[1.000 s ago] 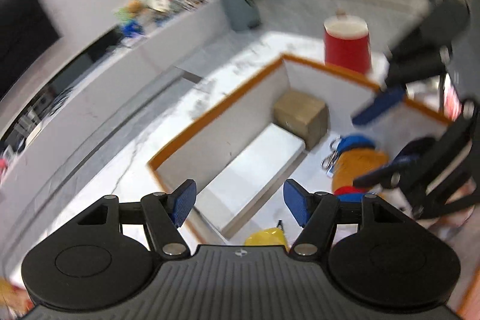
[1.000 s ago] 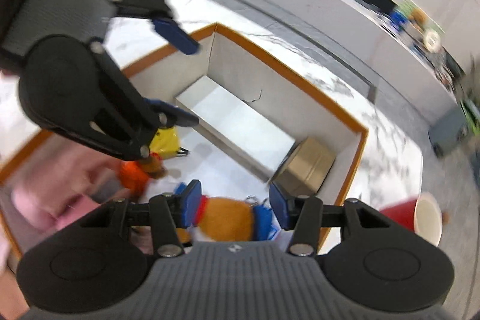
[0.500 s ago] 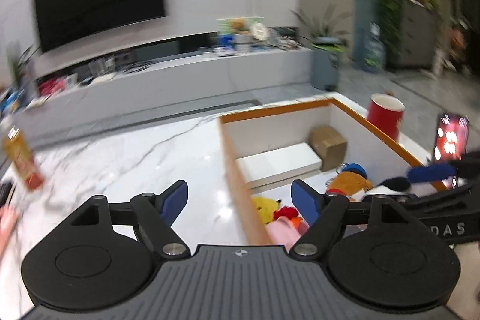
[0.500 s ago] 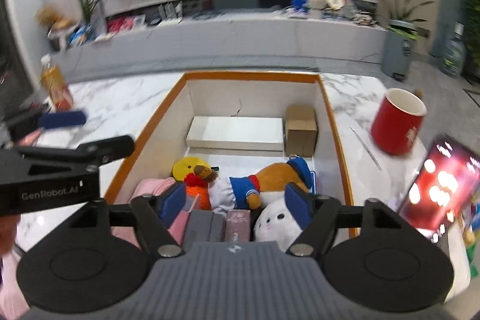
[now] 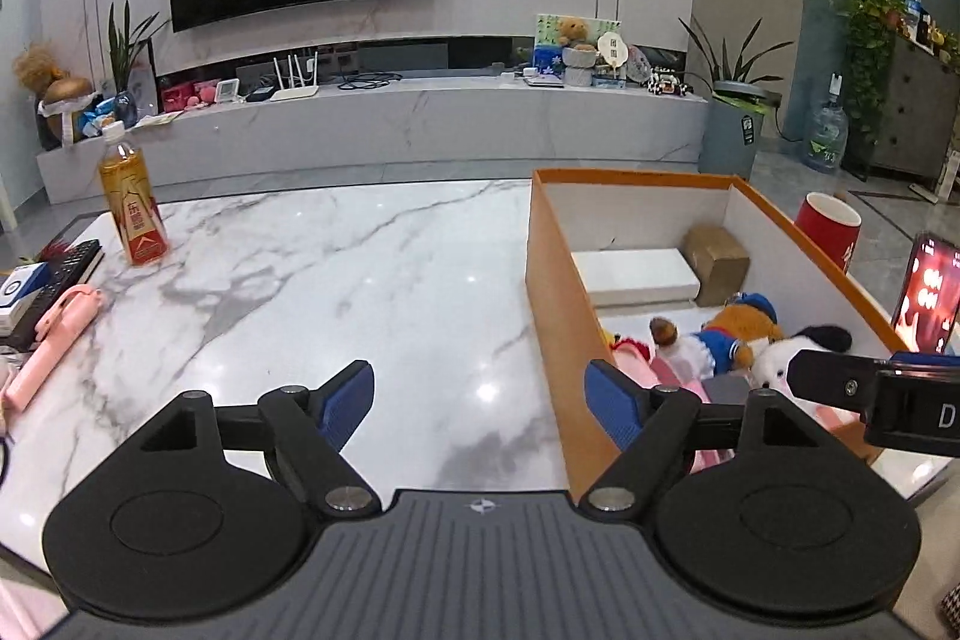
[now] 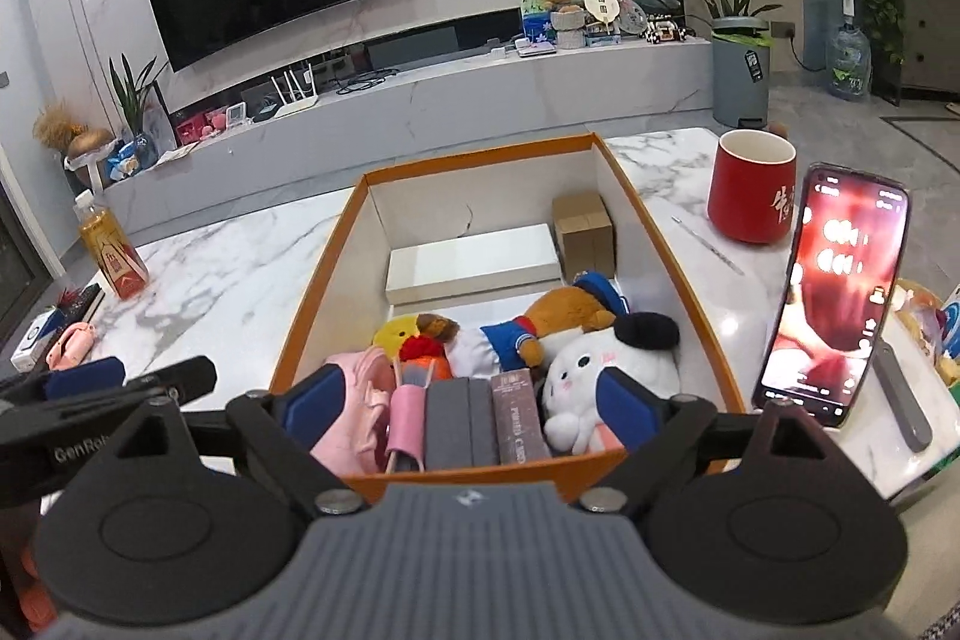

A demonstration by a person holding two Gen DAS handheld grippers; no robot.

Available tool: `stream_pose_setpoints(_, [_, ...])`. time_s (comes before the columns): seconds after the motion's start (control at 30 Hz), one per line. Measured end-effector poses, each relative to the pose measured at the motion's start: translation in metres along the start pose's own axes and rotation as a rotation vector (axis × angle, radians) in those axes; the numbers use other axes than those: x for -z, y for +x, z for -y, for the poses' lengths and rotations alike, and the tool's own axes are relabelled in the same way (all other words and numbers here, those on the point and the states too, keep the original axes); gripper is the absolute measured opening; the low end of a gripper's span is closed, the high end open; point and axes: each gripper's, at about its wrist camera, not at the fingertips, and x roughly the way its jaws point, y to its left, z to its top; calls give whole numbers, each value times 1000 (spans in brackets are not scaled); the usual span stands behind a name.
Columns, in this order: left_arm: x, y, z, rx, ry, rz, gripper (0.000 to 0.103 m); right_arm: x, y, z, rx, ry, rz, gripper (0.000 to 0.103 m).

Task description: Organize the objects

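An orange box with white inner walls stands on the marble table. It holds a brown plush in a blue sailor suit, a white plush, a yellow plush, pink cloth, upright grey and brown cases, a flat white box and a cardboard carton. My right gripper hovers at the box's near edge, its jaws opening with nothing gripped. My left gripper is open and empty over the table, beside the box's left wall.
A red mug and a lit phone on a stand are right of the box, with a thin pen between. At the table's left stand a drink bottle, a remote and a pink stick.
Both views rolled from strongly tilted to level. Both grippers drew back from over the box, the left one ending beside it, and their jaws spread wider.
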Motion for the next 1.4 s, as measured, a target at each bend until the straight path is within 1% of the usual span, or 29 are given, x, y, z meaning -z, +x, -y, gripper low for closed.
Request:
stream_pose_setpoints(0.13, [6, -9, 1, -19, 21, -9, 91, 8, -9, -3, 1, -17, -4, 91])
stream_pose_setpoints(0.27, [9, -16, 0, -22, 26, -25, 91, 13, -15, -6, 9, -26, -13, 91])
stream_pose_setpoints(0.67, [10, -27, 5, -32, 48, -39, 91, 18, -30, -18, 54, -78, -33, 92])
stream_pose_setpoints(0.97, [12, -27, 5, -34, 57, -38, 91, 19, -31, -21, 64, -92, -38, 92])
stream_pose_setpoints(1.1, [12, -27, 4, -33, 59, -30, 91, 19, -32, -22, 70, -104, -24, 93])
stream_pose_setpoints(1.4, [10, -20, 8, -33, 77, -45, 91, 21, -24, -19, 74, -111, -27, 93])
